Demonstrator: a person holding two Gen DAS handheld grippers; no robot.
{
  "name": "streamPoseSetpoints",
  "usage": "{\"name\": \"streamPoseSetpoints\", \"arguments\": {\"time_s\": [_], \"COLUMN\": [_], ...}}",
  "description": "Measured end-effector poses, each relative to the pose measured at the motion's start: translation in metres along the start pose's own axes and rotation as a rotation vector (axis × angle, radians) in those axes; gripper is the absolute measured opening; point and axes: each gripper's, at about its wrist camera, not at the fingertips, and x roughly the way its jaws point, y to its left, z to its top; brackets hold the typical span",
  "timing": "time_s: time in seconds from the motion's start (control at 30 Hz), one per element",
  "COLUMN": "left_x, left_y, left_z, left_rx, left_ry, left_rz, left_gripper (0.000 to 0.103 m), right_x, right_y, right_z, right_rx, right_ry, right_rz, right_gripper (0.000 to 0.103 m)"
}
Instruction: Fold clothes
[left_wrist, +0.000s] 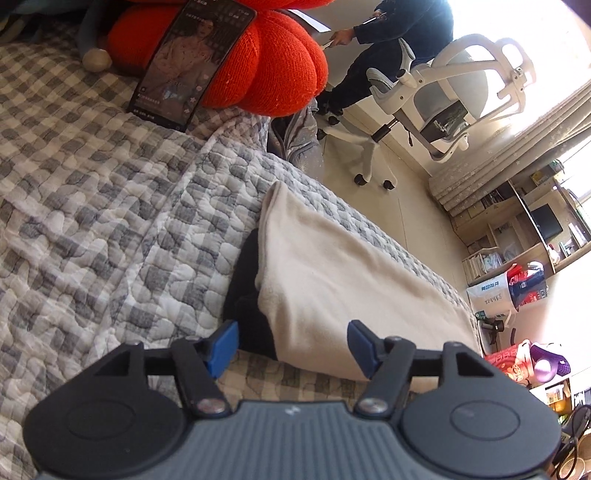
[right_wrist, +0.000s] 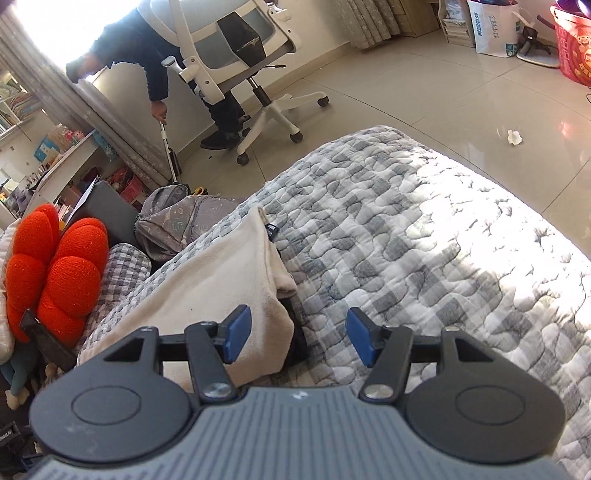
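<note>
Clothes (left_wrist: 332, 280): cream garment folded over a dark one on the quilt (left_wrist: 110, 221), just ahead of both grippers. Left gripper (left_wrist: 291, 345) and right gripper (right_wrist: 299, 334) wide, empty. Suggest pinching matching corners evenly before the next fold.

My cream fleece garment (left_wrist: 332, 273) lies folded into a flat rectangle on the checked quilt, lower centre of the left view, with a black garment (left_wrist: 247, 288) peeking out along its left edge.
</note>
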Motion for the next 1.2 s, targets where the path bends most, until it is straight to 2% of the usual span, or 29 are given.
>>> {"name": "streamPoseSetpoints", "arguments": {"time_s": [0.13, 0.27, 0.53, 0.57, 0.63, 0.67, 0.73, 0.83, 1.0, 1.2], "left_x": [0.009, 0.024, 0.038, 0.039, 0.042, 0.043, 0.038, 0.026, 0.005, -0.022], "left_y": [0.002, 0.003, 0.006, 0.005, 0.003, 0.002, 0.003, 0.002, -0.009, -0.005], "left_z": [-0.009, -0.019, -0.031, -0.031, -0.032, -0.033, -0.037, -0.041, -0.044, -0.057], "left_rx": [-0.065, -0.132, -0.258, -0.267, -0.274, -0.277, -0.286, -0.282, -0.24, -0.194], "left_ry": [0.014, 0.0, -0.155, -0.172, -0.199, -0.211, -0.23, -0.246, -0.22, -0.146], "left_rz": [0.001, -0.002, 0.013, 0.021, 0.041, 0.05, 0.049, 0.046, 0.067, 0.069], "left_gripper": [0.066, 0.066, 0.063, 0.06, 0.043, 0.036, 0.031, 0.028, 0.027, 0.027], "right_x": [0.001, 0.01, 0.022, 0.023, 0.027, 0.028, 0.025, 0.016, -0.004, -0.027], "right_y": [-0.011, -0.008, 0.004, 0.006, 0.009, 0.01, 0.011, 0.014, 0.014, 0.006], "right_z": [-0.008, -0.017, -0.022, -0.022, -0.023, -0.024, -0.025, -0.025, -0.025, -0.035], "right_rx": [0.13, 0.176, 0.167, 0.16, 0.145, 0.143, 0.138, 0.123, 0.106, 0.13], "right_ry": [0.04, 0.062, -0.037, -0.05, -0.069, -0.077, -0.098, -0.127, -0.144, -0.067], "right_rz": [0.071, 0.129, 0.12, 0.11, 0.085, 0.078, 0.072, 0.065, 0.064, 0.058], "right_gripper": [0.061, 0.061, 0.062, 0.06, 0.042, 0.038, 0.028, 0.023, 0.022, 0.022]}}
